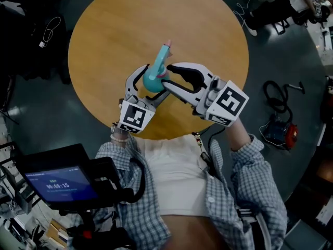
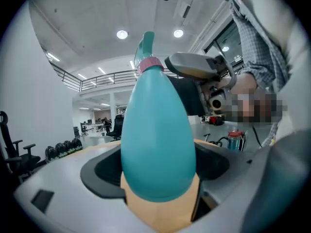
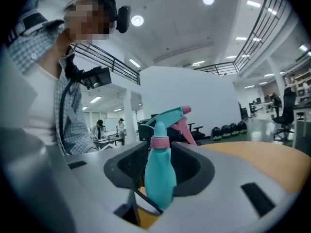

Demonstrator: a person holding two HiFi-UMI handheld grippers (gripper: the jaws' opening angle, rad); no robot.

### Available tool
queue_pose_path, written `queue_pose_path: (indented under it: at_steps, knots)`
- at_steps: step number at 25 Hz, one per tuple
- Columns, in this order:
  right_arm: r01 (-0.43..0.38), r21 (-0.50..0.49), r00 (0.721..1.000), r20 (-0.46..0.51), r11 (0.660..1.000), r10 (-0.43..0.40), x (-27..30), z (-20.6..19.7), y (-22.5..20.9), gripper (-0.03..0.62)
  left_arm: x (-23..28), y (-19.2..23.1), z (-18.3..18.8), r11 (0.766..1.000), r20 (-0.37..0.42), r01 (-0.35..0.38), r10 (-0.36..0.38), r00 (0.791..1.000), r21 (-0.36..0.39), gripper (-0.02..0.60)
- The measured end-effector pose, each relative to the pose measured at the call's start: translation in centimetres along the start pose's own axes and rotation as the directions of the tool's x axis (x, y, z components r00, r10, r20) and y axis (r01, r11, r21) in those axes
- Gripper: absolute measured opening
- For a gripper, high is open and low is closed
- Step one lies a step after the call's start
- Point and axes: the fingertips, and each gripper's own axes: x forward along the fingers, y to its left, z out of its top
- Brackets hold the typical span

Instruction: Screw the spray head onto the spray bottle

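left gripper (image 1: 149, 85) clamps the teal bottle (image 1: 154, 73) steady while right gripper (image 1: 167, 80) pinches the spray head (image 1: 165, 52) at its pink collar, seemingly to twist it tight.

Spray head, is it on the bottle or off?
On. In the right gripper view the spray head sits atop the bottle, its pink collar around the neck. Whether it is fully tightened cannot be told.

The spray bottle (image 2: 158, 144) is smooth teal plastic with a soft sheen. The round table (image 1: 130, 35) top looks like matt wood. The shirt (image 1: 250, 181) is checked woven cloth.
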Motion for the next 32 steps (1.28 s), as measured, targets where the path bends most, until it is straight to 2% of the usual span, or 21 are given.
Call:
queue_pose_path:
  at_steps: [3,7,9,11,12,14,16,19,21,22,23,25,29,32]
  knots:
    - [-0.074,0.043,0.997,0.012,0.996,0.074,-0.4,0.8,-0.4,0.124,-0.1,-0.6,-0.4,0.999,-0.011,0.039,-0.039,0.999,0.027,0.434]
    - [-0.174,-0.012,0.983,-0.057,0.985,0.173,-0.1,0.5,0.3,0.124,-0.2,-1.4,-1.3,0.997,-0.030,0.076,-0.075,0.997,0.020,0.434]
    - [-0.197,-0.020,0.978,-0.067,0.980,0.196,0.2,0.4,0.6,0.124,-0.2,-1.6,-1.5,0.996,-0.030,0.083,-0.082,0.996,0.020,0.434]
    - [-0.176,-0.038,0.983,-0.069,0.984,0.173,0.4,0.3,0.6,0.121,-0.2,-1.2,-1.5,0.998,-0.034,0.058,-0.057,0.998,0.029,0.434]
    - [-0.137,-0.047,0.989,-0.065,0.989,0.134,0.5,0.2,0.4,0.120,-0.2,-0.9,-1.6,0.999,-0.041,0.032,-0.030,0.999,0.032,0.434]
    - [-0.011,-0.047,0.999,-0.039,0.999,0.009,0.8,0.1,-0.1,0.118,-0.1,0.0,-1.9,0.999,-0.059,-0.032,0.034,0.998,0.034,0.434]
    - [0.154,-0.010,0.988,-0.002,0.988,-0.154,1.1,0.0,-0.8,0.119,0.1,0.7,-2.2,0.995,-0.075,-0.093,0.095,0.993,0.020,0.434]
    - [0.368,0.053,0.928,0.038,0.928,-0.371,1.4,-0.1,-1.4,0.113,0.3,1.7,-2.4,0.983,-0.093,-0.183,0.181,0.979,-0.008,0.434]
    - [0.453,0.048,0.888,0.061,0.890,-0.455,1.6,0.0,-1.5,0.107,0.4,2.2,-2.4,0.974,-0.097,-0.224,0.221,0.970,-0.022,0.434]
    - [0.469,0.033,0.880,0.069,0.882,-0.471,1.7,0.0,-1.4,0.106,0.5,2.3,-2.3,0.972,-0.094,-0.233,0.230,0.969,-0.028,0.434]
    - [0.467,0.014,0.881,0.072,0.884,-0.467,1.8,0.1,-1.2,0.106,0.5,2.4,-2.2,0.972,-0.088,-0.234,0.230,0.969,-0.035,0.434]
    - [0.417,-0.017,0.907,0.062,0.909,-0.415,2.0,0.1,-0.9,0.106,0.3,2.4,-1.8,0.977,-0.073,-0.211,0.208,0.975,-0.037,0.434]
    - [0.235,-0.007,0.972,0.026,0.972,-0.235,1.6,0.0,-0.4,0.107,-0.2,1.8,-1.3,0.994,-0.037,-0.112,0.111,0.993,-0.018,0.434]
    - [0.147,0.003,0.989,-0.017,0.989,-0.147,1.5,-0.2,-0.2,0.107,-0.4,1.8,-1.2,0.996,-0.035,-0.093,0.093,0.995,0.012,0.434]
